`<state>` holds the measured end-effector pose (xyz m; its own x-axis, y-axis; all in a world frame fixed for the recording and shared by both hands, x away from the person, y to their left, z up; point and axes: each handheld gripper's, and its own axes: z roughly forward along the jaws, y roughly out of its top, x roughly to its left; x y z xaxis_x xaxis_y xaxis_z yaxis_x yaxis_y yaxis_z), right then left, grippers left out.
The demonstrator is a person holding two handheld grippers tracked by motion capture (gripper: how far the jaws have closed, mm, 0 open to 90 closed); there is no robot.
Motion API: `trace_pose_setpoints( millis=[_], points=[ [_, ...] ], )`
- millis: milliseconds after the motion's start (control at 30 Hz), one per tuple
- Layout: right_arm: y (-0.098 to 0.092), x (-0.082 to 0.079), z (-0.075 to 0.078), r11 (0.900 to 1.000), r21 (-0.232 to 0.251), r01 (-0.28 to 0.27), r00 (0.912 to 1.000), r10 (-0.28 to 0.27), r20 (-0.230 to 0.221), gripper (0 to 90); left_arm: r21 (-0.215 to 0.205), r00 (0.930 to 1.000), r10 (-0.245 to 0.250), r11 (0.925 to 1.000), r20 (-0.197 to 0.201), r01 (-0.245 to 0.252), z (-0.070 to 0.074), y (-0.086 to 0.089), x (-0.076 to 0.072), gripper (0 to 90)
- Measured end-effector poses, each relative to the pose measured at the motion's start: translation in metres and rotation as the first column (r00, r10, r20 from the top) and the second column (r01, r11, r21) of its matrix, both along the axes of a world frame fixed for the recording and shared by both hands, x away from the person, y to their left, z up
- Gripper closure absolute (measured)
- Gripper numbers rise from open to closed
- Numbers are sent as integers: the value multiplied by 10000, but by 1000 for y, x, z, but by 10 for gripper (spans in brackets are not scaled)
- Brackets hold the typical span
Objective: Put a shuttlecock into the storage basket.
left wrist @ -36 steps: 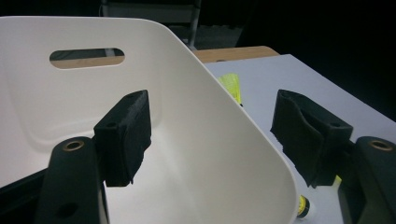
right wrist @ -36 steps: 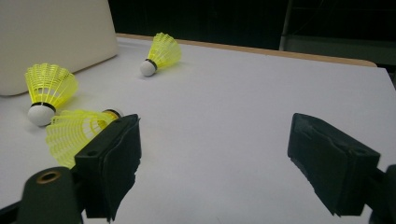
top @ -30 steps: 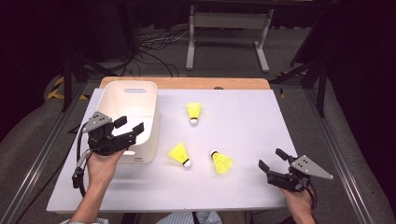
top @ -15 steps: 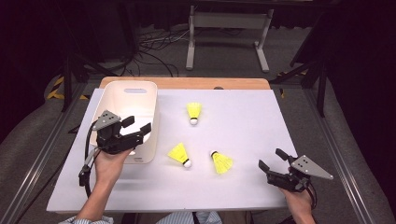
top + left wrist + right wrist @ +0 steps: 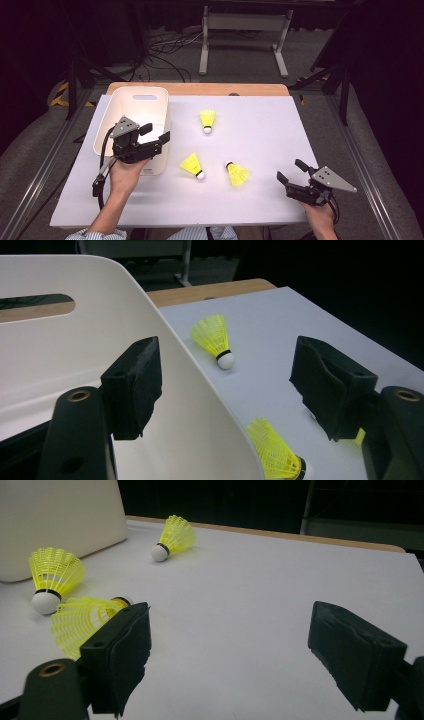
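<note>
Your left gripper [image 5: 155, 135] hangs over the near right corner of the white bin [image 5: 135, 107], jaws spread wide and holding nothing. From above you see it astride the bin's right wall; the left gripper view shows this more closely, with one black jaw inside the smooth, curved plastic wall [image 5: 200, 405] and the other out over the table.

The three yellow shuttlecocks lie on the white table sheet [image 5: 280, 130], all outside the bin. The near-left shuttlecock [image 5: 192, 165] sits just beside the bin's corner. The middle one [image 5: 236, 173] lies a little to its right, and the far one [image 5: 207, 120] lies well apart, toward the back. Each has a ribbed mesh skirt and a rounded white cork tip.

In the left gripper view the far one [image 5: 214, 338] shows whole. The near-left shuttlecock [image 5: 274, 452] is cut off by the bottom edge, and a sliver of yellow peeks past the right jaw.

Your right gripper [image 5: 291, 170] rests at the table's near right corner, jaws wide and empty. Its own view shows all three shuttlecocks side-on, with the middle one [image 5: 82, 617] partly hidden behind its left jaw.
</note>
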<state>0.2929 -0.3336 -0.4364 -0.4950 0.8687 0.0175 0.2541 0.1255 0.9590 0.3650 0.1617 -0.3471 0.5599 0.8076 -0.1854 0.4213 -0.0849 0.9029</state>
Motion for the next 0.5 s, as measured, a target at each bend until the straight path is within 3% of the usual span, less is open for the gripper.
trace_pose_setpoints(
  millis=[500],
  points=[
    [0, 0, 0, 10000, -2, -19, 10000, 19, -9, 180, 332, 9991, -317, 9989, -279, 327, 2, -15, 4, 299]
  ],
)
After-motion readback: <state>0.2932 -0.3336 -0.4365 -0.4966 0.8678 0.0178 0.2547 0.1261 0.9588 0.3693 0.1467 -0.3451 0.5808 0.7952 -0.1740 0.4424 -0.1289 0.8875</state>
